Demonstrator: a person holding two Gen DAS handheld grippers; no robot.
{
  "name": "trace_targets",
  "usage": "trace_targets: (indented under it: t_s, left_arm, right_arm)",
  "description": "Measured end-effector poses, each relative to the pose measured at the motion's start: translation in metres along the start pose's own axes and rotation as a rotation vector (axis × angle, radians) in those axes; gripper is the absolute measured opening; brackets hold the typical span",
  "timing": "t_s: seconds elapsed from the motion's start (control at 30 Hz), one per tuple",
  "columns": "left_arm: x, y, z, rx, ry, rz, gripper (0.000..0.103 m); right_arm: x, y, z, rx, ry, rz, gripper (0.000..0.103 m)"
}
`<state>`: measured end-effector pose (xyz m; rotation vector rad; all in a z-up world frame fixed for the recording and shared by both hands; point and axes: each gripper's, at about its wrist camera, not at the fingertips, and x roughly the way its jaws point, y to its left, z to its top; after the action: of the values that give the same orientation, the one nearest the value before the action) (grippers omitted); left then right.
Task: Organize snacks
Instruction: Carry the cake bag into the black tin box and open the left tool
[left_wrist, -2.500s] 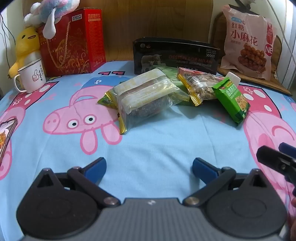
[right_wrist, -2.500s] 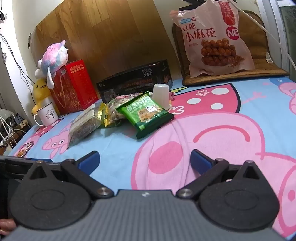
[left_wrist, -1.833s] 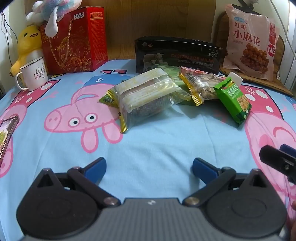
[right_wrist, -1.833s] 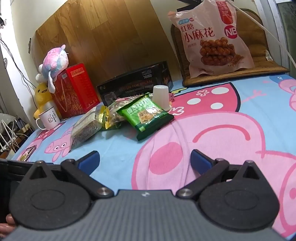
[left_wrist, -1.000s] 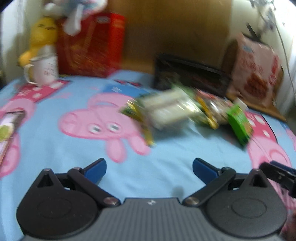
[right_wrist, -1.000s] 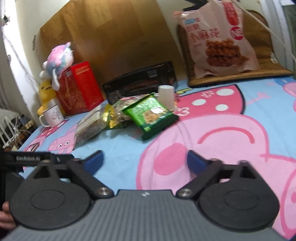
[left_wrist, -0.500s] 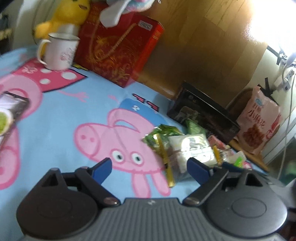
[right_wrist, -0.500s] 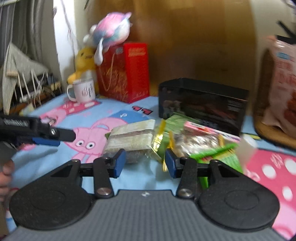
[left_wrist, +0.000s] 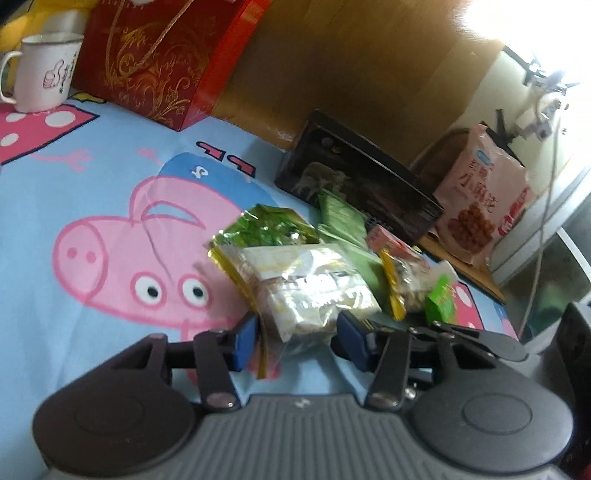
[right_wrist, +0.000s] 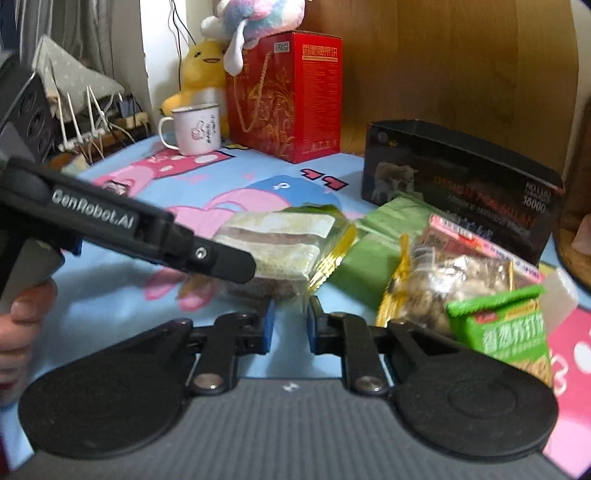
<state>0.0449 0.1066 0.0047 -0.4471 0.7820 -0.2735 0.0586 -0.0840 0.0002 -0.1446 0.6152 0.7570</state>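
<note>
the clear cake packet (left_wrist: 306, 291) is straddled by the part-open jaws of the left gripper (left_wrist: 295, 338) on the bed sheet (left_wrist: 74, 206), not yet clamped, while the right gripper (right_wrist: 289, 325), jaws nearly closed and empty, is held just before the unsorted snack pile (right_wrist: 424, 266), the black box (right_wrist: 461, 184) judged unfilled.

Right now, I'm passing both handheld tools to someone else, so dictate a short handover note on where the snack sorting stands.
Left tool: open, fingers either side of the near end of the clear cake pack; I cannot tell whether they touch it.
Right tool: narrowly open, holding nothing, low at the pack's near right corner.
Snacks: cake pack, nut bag, green cracker pack and green packets lie piled on the sheet in front of the open black box. Big pink bag leans behind.
Done: nothing sorted.
Left: grip the cake pack, then sort every snack.
</note>
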Motion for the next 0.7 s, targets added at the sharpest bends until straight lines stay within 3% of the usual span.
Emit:
trace_targets:
  t_s: [0.13,0.3,0.47,0.6,0.7]
  left_arm:
    - [-0.018,-0.021,0.011,0.054,-0.052,0.001,0.045]
    - [-0.013,-0.066,0.061,0.177,-0.138,-0.017,0.046]
    - [0.04,-0.105,0.119,0.259,-0.185,-0.025,0.047]
    - [0.093,-0.111,0.15,0.269,-0.164,0.027,0.047]
    - [0.114,-0.106,0.153,0.238,-0.154,0.058,0.045]
  right_arm:
    - [-0.015,0.004,0.006,-0.003,-0.062,-0.007,0.019]
    - [-0.03,-0.022,0.038,0.021,-0.204,-0.093,0.019]
    - [-0.016,-0.076,0.073,0.063,-0.297,-0.229,0.02]
    - [0.014,-0.105,0.082,0.099,-0.275,-0.295,0.02]
    - [0.033,-0.105,0.077,0.044,-0.252,-0.337,0.03]
